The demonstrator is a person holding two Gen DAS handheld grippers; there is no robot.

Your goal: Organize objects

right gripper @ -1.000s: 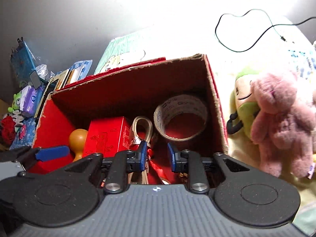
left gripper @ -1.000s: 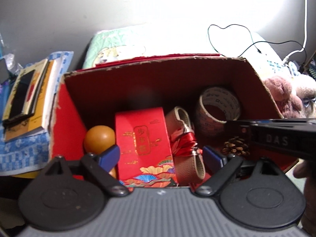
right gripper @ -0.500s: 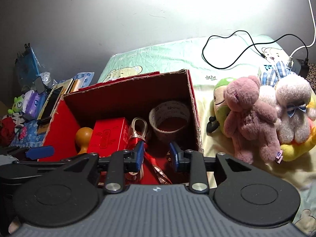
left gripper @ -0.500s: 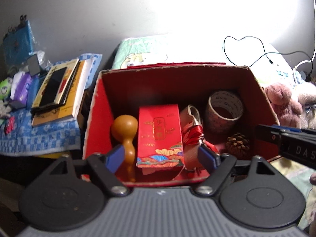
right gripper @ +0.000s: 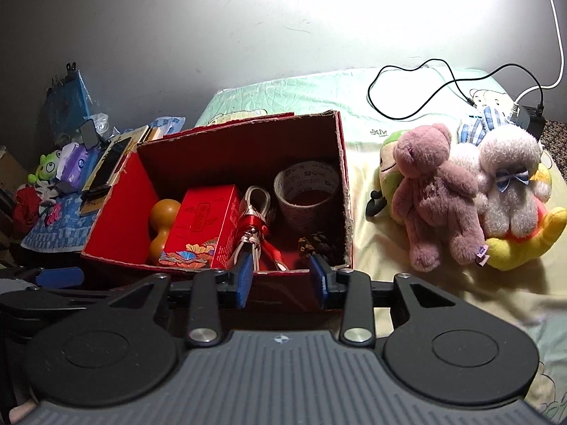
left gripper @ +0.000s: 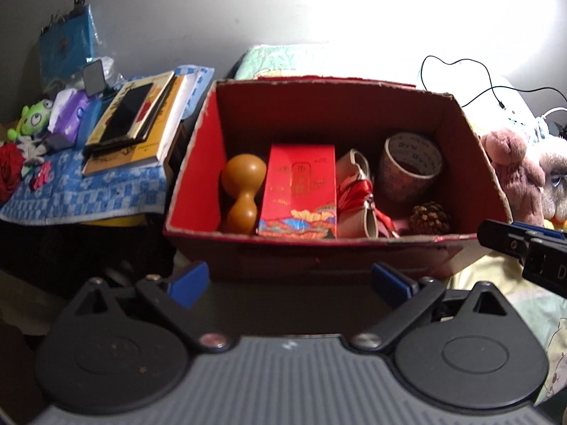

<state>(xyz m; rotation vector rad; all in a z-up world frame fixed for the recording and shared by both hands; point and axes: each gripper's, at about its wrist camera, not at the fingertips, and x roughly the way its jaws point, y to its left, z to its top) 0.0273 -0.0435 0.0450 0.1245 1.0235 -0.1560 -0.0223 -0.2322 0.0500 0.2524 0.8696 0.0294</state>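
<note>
left gripper (left gripper: 288,281) wide open and empty, right gripper (right gripper: 281,278) narrowly parted, empty

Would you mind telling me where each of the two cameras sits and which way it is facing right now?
Left wrist: sits on the left hand-held gripper, looking forward and down into the red box from its near side; its two open fingers show, and the right gripper's tip at the right edge.
Right wrist: sits on the right hand-held gripper, facing the box's right part and the plush toys on the bed; its fingers show, slightly apart, and the left gripper at the left edge.
Shared: the box, gourd, tape roll, pine cone, books.
</note>
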